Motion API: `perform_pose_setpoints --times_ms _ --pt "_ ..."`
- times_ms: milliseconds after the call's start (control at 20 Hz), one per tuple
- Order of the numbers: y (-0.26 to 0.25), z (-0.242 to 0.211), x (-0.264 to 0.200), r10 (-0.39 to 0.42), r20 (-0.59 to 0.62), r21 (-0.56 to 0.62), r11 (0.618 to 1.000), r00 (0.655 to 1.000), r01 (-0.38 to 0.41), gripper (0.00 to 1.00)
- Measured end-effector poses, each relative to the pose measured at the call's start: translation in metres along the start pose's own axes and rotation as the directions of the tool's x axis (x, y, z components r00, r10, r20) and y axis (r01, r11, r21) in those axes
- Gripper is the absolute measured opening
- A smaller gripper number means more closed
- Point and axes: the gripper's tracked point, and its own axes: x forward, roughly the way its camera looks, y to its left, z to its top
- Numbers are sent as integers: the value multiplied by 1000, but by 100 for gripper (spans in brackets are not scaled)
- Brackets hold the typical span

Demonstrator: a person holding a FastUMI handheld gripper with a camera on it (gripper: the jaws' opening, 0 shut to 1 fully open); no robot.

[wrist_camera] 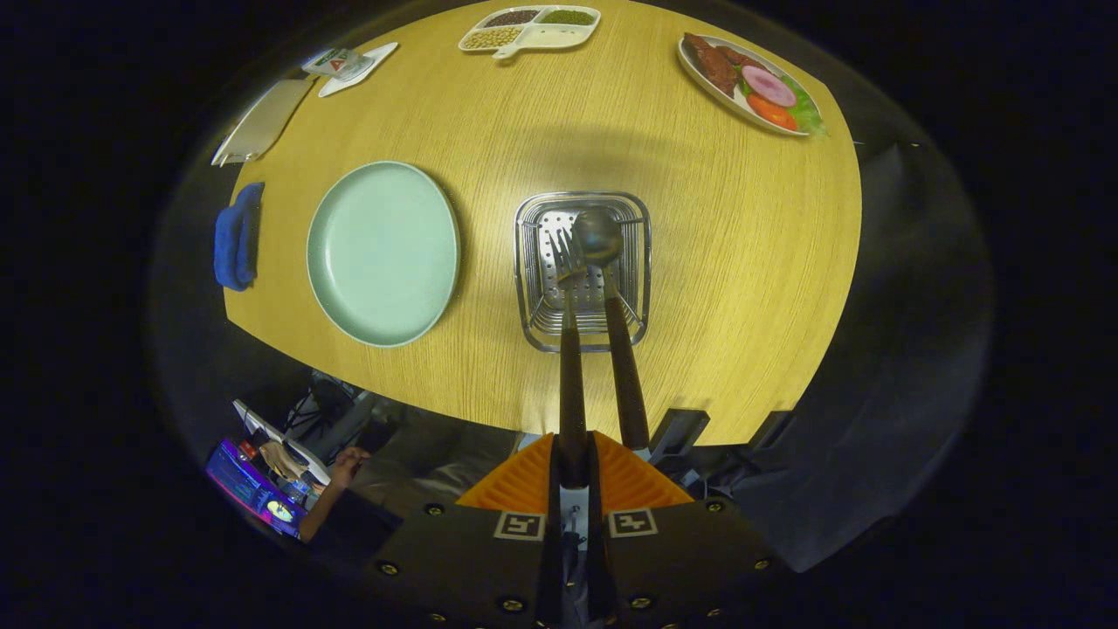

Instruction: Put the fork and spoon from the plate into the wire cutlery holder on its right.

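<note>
Steel fork [569, 262] with dark handle is pinched in the tool [574, 476], over the wire cutlery holder [583, 271]; the dark-handled spoon [599, 238] alongside hides whether it's gripped. Pale green plate [383, 252] lies left.

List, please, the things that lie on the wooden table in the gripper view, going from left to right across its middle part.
Folded blue cloth → round pale green plate → square wire cutlery holder, above which a fork and a spoon hang, the fork's dark handle clamped in the gripper jaws.
</note>
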Motion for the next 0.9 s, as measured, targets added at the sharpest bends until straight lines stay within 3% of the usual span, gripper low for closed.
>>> perform_pose_setpoints --times_ms 250,300,350,600,700,900 --pt "0 -5 -8 25 37 16 1000 999 -26 12" --pt "1 -4 -12 32 55 19 999 998 -33 15" --pt "1 -3 -16 41 75 26 999 996 -43 26" --pt "0 -3 -42 41 218 38 998 975 -51 29" --pt "1 -1 -57 8 331 36 999 944 -21 29" --pt "24 -6 -86 -2 568 34 999 823 -22 28"
